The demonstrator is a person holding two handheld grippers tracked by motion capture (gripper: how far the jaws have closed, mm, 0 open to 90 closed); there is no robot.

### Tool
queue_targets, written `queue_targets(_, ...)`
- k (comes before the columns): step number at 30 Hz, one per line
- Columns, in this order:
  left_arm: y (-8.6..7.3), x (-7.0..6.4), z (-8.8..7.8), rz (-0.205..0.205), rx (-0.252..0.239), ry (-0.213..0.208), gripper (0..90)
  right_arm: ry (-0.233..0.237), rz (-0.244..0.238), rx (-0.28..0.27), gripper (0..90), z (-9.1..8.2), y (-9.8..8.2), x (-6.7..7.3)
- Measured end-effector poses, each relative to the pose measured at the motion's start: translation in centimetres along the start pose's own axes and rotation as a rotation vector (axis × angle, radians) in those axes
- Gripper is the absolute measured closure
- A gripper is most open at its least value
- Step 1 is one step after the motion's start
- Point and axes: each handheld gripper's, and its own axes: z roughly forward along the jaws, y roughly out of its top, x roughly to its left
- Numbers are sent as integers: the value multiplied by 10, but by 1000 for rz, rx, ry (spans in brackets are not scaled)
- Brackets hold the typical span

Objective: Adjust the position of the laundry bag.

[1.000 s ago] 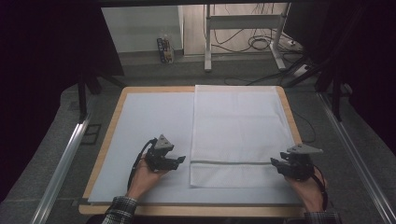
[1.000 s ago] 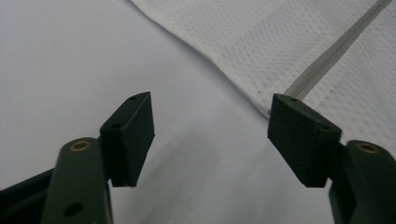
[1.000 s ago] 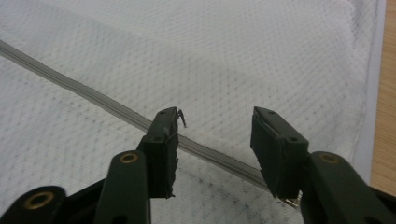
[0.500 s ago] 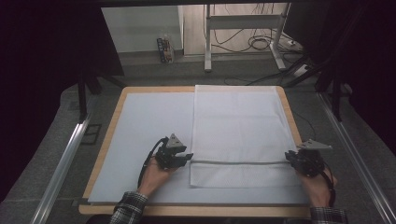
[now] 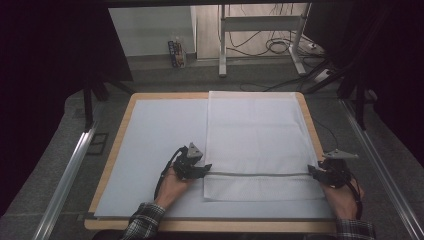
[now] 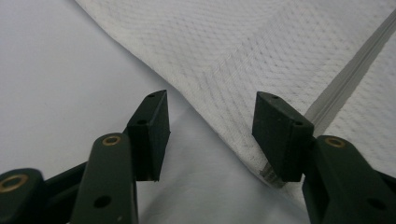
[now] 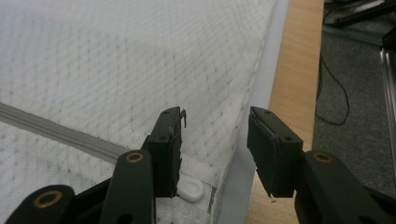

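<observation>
A white waffle-weave towel (image 5: 257, 135) lies flat on the pale mat (image 5: 160, 130), with a grey stripe (image 5: 260, 174) across its near end. My left gripper (image 5: 202, 169) is at the stripe's left end. In the left gripper view the towel (image 6: 243, 46) edge runs between the jaws of that gripper (image 6: 210, 105), which have just been opening and press on nothing. My right gripper (image 5: 314, 172) is at the stripe's right end. Its jaws (image 7: 215, 116) have likewise just been opening and straddle the towel's (image 7: 140, 56) hem without gripping it, beside a small white tab (image 7: 190, 190).
The mat lies on a wooden table (image 5: 305, 117) whose rim shows close to the right jaw (image 7: 294, 70). Metal rails (image 5: 65, 175) run along both sides. Behind the table are desk legs (image 5: 222, 45), floor cables (image 5: 280, 47) and a small carton (image 5: 176, 52).
The left hand has slid right, up to the towel's left edge. The right hand has drifted slightly right, at the towel's right edge. The towel lies as before.
</observation>
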Motion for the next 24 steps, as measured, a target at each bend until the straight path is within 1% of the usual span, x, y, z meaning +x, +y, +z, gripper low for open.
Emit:
queue_targets(2, 0, -1, 2, 7, 9, 6, 450, 21, 13, 26, 546, 3, -1, 0)
queue_targets(3, 0, -1, 3, -2, 8, 0, 453, 40, 23, 23, 582, 4, -2, 0)
queue_targets(5, 0, 2, 3, -28, 13, -29, 486, 57, 37, 30, 618, 4, -1, -1)
queue_targets(6, 0, 2, 4, -35, 10, -29, 503, 59, 42, 32, 633, 4, -1, -1)
queue_targets(8, 0, 2, 4, -37, 10, -30, 530, 64, 49, 41, 678, 4, 0, -1)
queue_targets(9, 0, 1, 4, -38, 15, -26, 530, 64, 49, 41, 678, 4, 0, -1)
queue_targets(10, 1, 1, 4, -40, 17, -26, 590, 65, 57, 45, 731, 4, 0, -1)
queue_targets(11, 2, 1, 4, -41, 23, -27, 607, 64, 55, 47, 762, 3, 1, -1)
queue_targets(12, 2, 1, 4, -41, 23, -27, 626, 63, 53, 49, 785, 3, 1, -1)
queue_targets(14, 3, -1, 3, -52, 30, -32, 691, 61, 49, 55, 828, 3, 1, 0)
queue_targets(15, 4, -2, 3, -49, 30, -32, 731, 60, 46, 58, 847, 3, 2, 0)
queue_targets(16, 4, -2, 3, -45, 30, -39, 792, 59, 42, 59, 864, 2, 2, 1)
queue_targets(18, 4, -2, 4, -47, 27, -44, 858, 54, 36, 60, 870, 2, 2, 1)
queue_targets(19, 4, -2, 4, -52, 20, -51, 875, 52, 27, 61, 875, 1, 2, 2)
queue_targets(21, 4, -1, 3, -53, 22, -59, 886, 52, 21, 60, 877, 0, 2, 2)
queue_targets(22, 3, 2, 3, -74, 22, -80, 888, 53, 19, 56, 876, 0, 2, 3)
queue_targets(24, 3, 5, 1, -81, 34, -92, 889, 59, 15, 51, 876, -2, 3, 3)
